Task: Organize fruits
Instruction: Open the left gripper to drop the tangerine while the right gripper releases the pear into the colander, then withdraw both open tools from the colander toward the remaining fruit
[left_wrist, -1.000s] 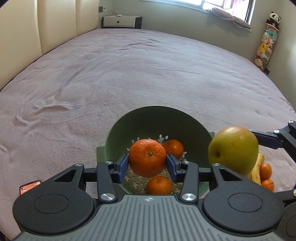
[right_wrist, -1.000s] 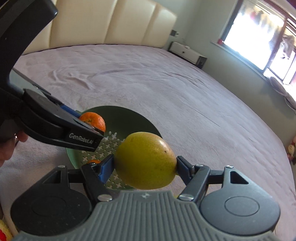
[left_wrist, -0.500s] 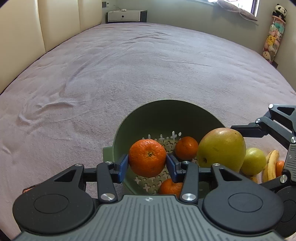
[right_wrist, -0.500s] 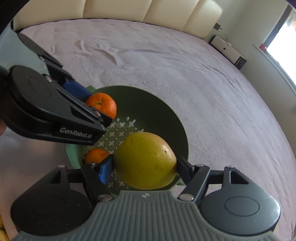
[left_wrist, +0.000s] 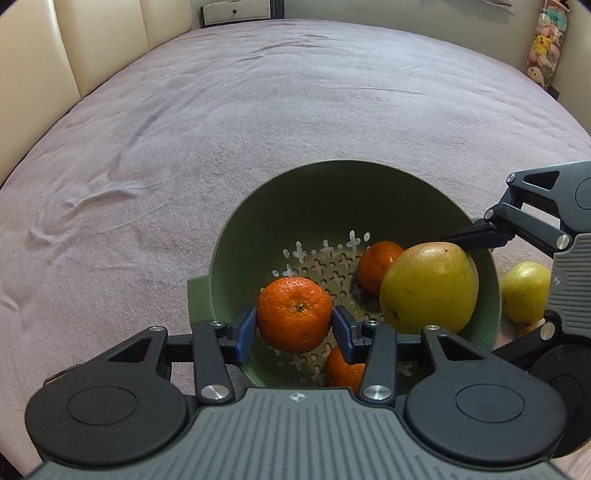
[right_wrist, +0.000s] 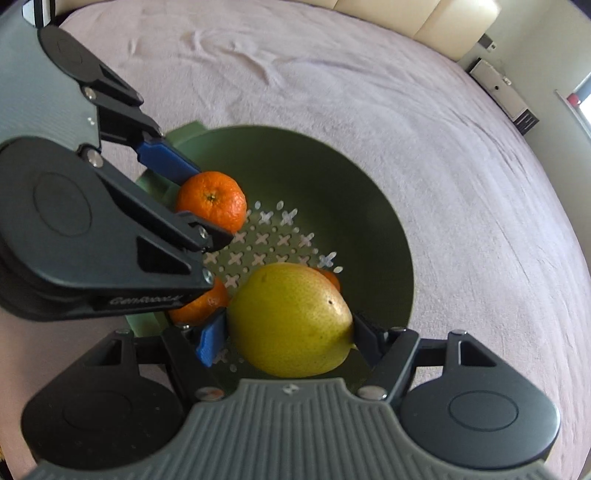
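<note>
Left wrist: colander (left_wrist: 369, 192) holds two tangerines (left_wrist: 376, 266); grippers clamp tangerine (left_wrist: 294, 314), pear (left_wrist: 428, 288)

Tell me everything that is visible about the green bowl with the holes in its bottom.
The green bowl is a round, deep colander, matte and plastic-looking, with a small flat tab on its rim. Its floor is pierced with cross-shaped and round holes. It sits upright on the mauve bed cover. Two small oranges lie inside. The left tongs hold a third orange over it, and the right tongs hold a yellow-green pear over it; whether either touches the bowl cannot be told.
</note>
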